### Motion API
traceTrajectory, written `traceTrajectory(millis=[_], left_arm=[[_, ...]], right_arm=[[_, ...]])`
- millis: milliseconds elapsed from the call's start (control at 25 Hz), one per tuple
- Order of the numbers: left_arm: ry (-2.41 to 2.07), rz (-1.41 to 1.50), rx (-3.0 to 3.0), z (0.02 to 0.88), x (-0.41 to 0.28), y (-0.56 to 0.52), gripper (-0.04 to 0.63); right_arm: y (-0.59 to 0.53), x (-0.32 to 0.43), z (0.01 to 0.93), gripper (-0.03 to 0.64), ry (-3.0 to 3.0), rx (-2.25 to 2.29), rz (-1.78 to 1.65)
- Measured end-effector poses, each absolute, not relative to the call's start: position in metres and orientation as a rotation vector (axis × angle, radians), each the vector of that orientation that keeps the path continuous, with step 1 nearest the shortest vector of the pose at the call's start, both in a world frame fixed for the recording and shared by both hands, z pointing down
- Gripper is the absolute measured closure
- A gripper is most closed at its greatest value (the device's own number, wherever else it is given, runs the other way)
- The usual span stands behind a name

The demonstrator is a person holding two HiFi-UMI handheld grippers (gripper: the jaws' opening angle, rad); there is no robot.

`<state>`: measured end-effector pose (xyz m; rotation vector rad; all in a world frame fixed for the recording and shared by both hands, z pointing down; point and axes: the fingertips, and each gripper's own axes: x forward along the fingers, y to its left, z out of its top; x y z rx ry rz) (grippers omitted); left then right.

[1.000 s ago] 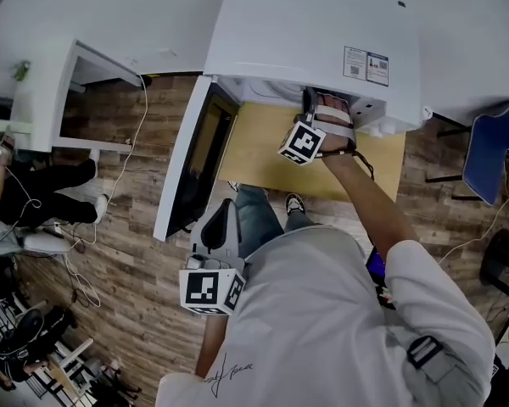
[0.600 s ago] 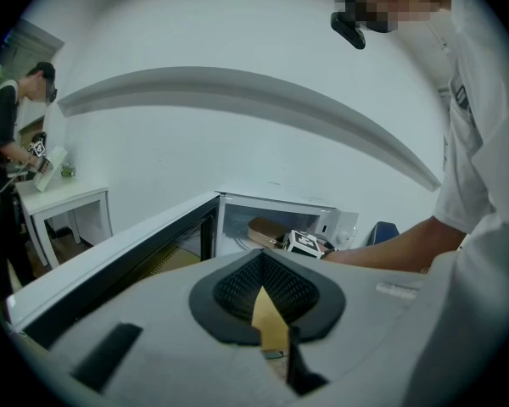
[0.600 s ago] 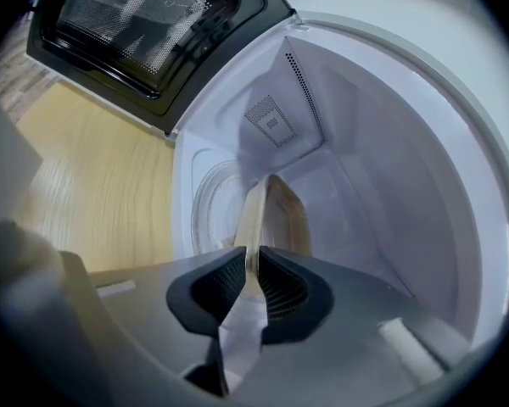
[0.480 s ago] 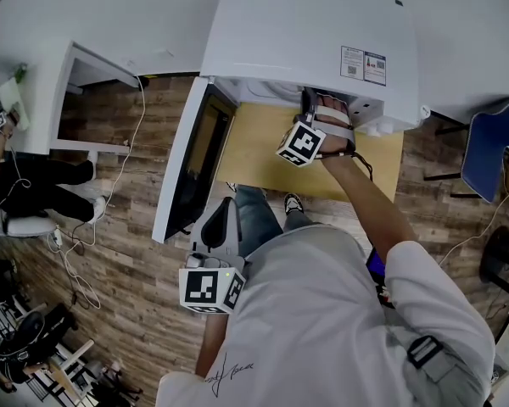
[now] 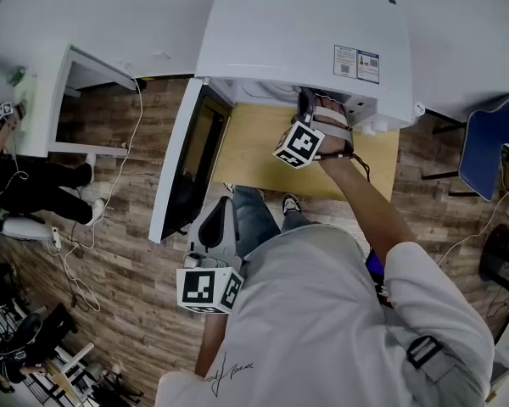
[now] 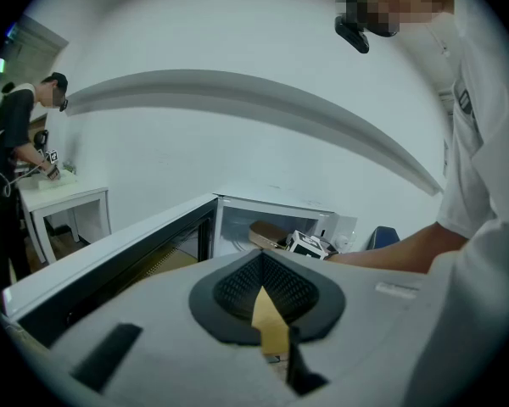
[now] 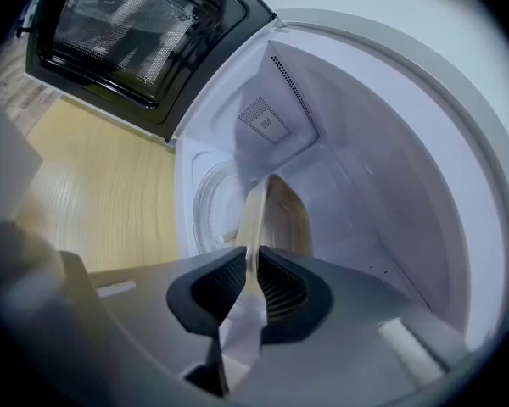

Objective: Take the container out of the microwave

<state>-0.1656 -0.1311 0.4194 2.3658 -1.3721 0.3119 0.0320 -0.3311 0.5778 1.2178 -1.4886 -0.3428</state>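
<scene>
The microwave stands on the desk, with its door swung out to the left. The right hand-held gripper reaches inside, and its jaws have just been closing on the rim of the container in the cavity. The left hand-held gripper sits before the open door, close to the person's body.

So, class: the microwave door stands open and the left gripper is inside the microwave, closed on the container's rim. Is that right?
No: the right gripper, not the left gripper, is inside the microwave; its jaws have just been closing and pinch the container's rim, as the right gripper view shows. The door is open.
</scene>
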Motion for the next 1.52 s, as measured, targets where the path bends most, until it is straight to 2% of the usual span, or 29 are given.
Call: traceTrajectory(millis=[1520], left_arm=[[-1.295,0.273,2.451,0.412,-0.116,-0.112,0.595]], right_arm=[[-0.257,0.028,0.560,0.558,-1.699,1.187,-0.190]])
